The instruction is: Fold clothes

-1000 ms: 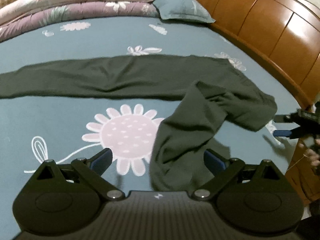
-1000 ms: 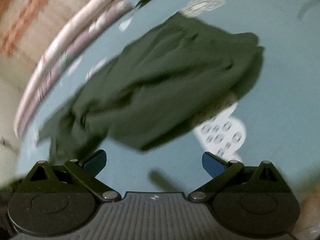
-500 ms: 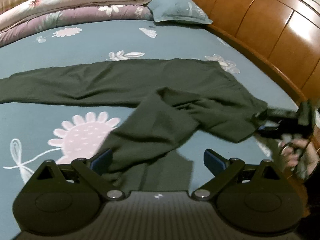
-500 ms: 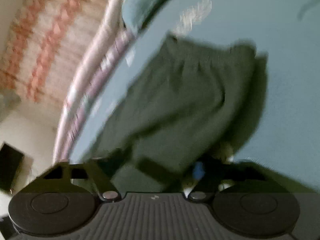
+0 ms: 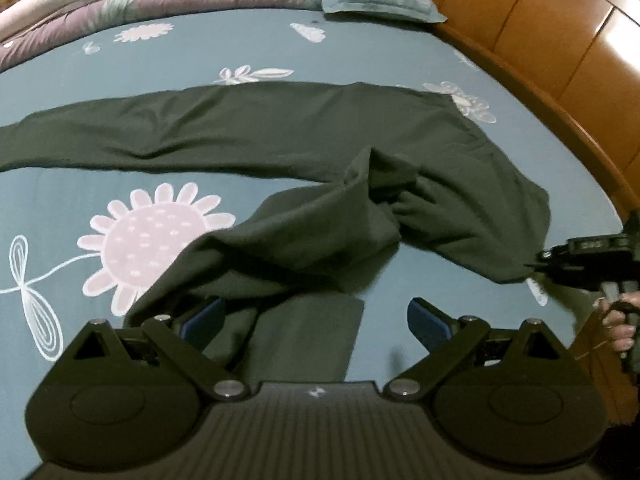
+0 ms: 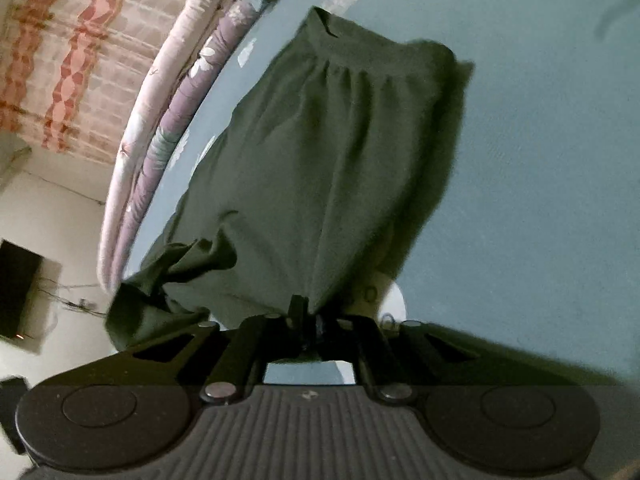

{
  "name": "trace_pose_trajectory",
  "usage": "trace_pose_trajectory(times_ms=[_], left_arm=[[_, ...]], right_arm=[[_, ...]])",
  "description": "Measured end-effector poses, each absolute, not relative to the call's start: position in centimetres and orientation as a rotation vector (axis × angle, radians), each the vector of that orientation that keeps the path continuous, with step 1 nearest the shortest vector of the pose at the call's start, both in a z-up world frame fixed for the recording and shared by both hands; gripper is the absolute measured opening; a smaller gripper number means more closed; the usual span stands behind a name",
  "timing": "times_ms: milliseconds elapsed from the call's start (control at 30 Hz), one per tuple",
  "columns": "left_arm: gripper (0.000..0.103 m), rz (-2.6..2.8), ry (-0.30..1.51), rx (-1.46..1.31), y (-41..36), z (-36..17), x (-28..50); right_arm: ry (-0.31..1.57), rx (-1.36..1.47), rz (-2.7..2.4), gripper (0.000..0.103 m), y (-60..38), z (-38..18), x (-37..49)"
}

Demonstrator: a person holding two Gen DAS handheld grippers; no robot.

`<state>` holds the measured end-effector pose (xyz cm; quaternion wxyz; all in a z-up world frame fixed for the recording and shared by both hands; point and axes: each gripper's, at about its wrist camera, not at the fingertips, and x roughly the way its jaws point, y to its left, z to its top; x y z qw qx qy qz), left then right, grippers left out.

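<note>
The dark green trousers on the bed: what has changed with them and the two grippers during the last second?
The right gripper, wide open a second ago, is closing its jaws on the waistband edge of the dark green trousers. The left gripper moved sideways over the crumpled trouser leg, which now lies between its open jaws. The other leg stayed stretched flat on the blue flowered bedsheet.

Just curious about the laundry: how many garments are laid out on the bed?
1: a single pair of dark green trousers, one leg stretched flat across the blue bedsheet, the other crumpled toward the near edge. More clothes may lie outside the pictures.
</note>
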<state>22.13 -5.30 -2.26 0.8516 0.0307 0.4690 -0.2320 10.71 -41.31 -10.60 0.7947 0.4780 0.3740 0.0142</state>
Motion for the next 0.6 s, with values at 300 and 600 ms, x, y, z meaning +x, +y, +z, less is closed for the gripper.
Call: trace_pose_trajectory(times_ms=[300,600], left_arm=[[0.097,-0.492,0.991,0.031,-3.5,-2.6,21.9],[0.097,-0.547,0.990,-0.005,-0.2,-3.0,20.5]], right_arm=[[0.776,0.652,-0.082,0.051,-39.4,-3.1,10.1],[0.819,0.465,0.320,0.048,-29.0,-0.6,17.4]])
